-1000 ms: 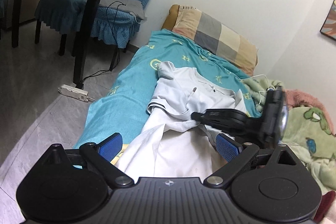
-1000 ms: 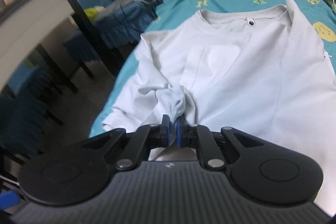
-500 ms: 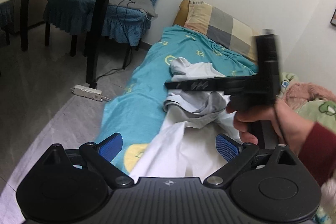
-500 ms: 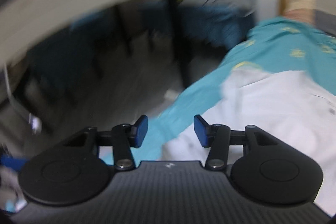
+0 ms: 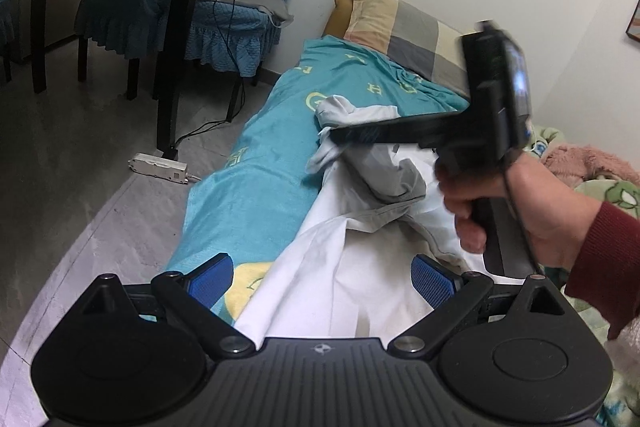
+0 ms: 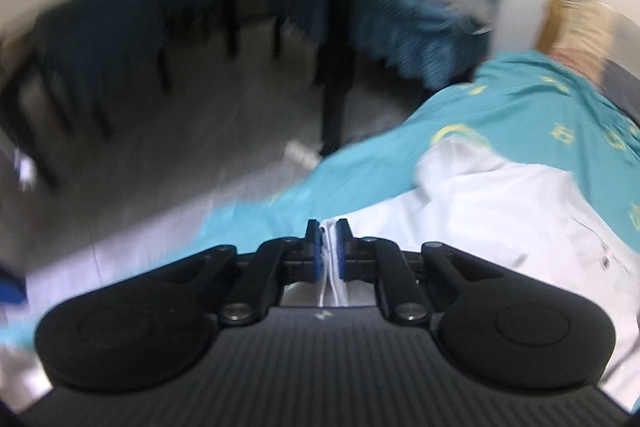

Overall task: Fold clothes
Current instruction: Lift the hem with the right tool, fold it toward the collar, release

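On a bed's teal sheet, a soft, limp white shirt is lying rumpled as the right gripper, jaws just closing, is pinching its edge, while the left gripper is hovering wide open above the hem, likely the best hold.

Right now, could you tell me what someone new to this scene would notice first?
Probably the white shirt, rumpled along the near edge of the teal bedsheet. Next, the right gripper, its jaws having just closed on a white fold of that shirt, held by a hand with a dark red sleeve. The left gripper is open over the shirt.
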### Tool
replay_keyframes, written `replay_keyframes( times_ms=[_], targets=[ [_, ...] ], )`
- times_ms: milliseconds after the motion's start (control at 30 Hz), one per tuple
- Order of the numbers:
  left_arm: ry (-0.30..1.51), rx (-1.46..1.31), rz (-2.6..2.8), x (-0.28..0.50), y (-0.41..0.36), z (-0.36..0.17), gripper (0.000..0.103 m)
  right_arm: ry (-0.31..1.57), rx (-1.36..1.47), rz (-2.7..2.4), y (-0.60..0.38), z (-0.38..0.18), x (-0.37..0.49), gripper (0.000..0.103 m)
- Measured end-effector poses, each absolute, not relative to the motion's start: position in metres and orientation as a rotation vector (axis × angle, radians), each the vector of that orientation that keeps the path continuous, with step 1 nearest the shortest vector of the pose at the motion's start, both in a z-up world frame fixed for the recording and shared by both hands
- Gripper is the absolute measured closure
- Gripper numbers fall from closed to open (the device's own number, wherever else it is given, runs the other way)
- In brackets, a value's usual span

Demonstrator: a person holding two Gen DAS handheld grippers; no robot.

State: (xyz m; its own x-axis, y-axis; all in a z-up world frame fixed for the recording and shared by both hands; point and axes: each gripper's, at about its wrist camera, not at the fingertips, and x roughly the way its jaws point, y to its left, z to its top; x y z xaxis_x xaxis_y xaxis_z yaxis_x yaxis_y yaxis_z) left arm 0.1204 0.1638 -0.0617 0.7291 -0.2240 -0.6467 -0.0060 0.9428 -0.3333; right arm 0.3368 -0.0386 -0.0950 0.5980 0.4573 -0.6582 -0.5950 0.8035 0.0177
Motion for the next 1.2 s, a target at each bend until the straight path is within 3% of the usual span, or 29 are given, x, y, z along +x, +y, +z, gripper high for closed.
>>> replay_keyframes(
  times_ms=[200,333,467,600,633,700,733,767,1067,1133,1167,1200],
  targets=[
    [0.763,-0.323,-0.132,0.123,0.159,-0.064,0.006,0.580,0.234,0.393,-0.119,-0.083,0.349,0.096],
    [0.772,-0.303,-0.137,0.126,0.153,-0.067,0.006,0.559,0.566,0.173,-0.186,-0.109,0.349,0.096],
    [0.775,-0.292,-0.138,0.127,0.151,-0.068,0.006,0.579,0.534,0.126,-0.208,-0.127,0.343,0.093],
    [0.778,-0.296,-0.129,0.127,0.151,-0.068,0.006,0.540,0.325,0.317,-0.181,-0.110,0.336,0.090],
    [0.780,-0.294,-0.127,0.127,0.151,-0.068,0.006,0.530,0.261,0.372,-0.172,-0.104,0.335,0.087],
    [0.777,-0.291,-0.127,0.126,0.151,-0.066,0.006,0.540,0.118,0.495,-0.141,-0.092,0.334,0.056],
    [0.774,-0.288,-0.130,0.125,0.151,-0.065,0.006,0.557,0.048,0.563,-0.124,-0.089,0.336,0.048],
    [0.771,-0.282,-0.133,0.123,0.151,-0.064,0.006,0.588,-0.015,0.635,-0.105,-0.087,0.338,0.046],
    [0.786,-0.235,-0.134,0.122,0.150,-0.066,0.006,0.827,-0.619,0.882,0.033,-0.128,0.345,0.050],
    [0.793,-0.216,-0.135,0.123,0.147,-0.069,0.006,0.828,-0.707,0.830,0.044,-0.138,0.348,0.066],
    [0.794,-0.209,-0.136,0.124,0.145,-0.069,0.006,0.813,-0.709,0.780,0.046,-0.139,0.352,0.090],
    [0.794,-0.202,-0.138,0.124,0.144,-0.070,0.006,0.799,-0.709,0.729,0.047,-0.139,0.356,0.096]
  ],
)
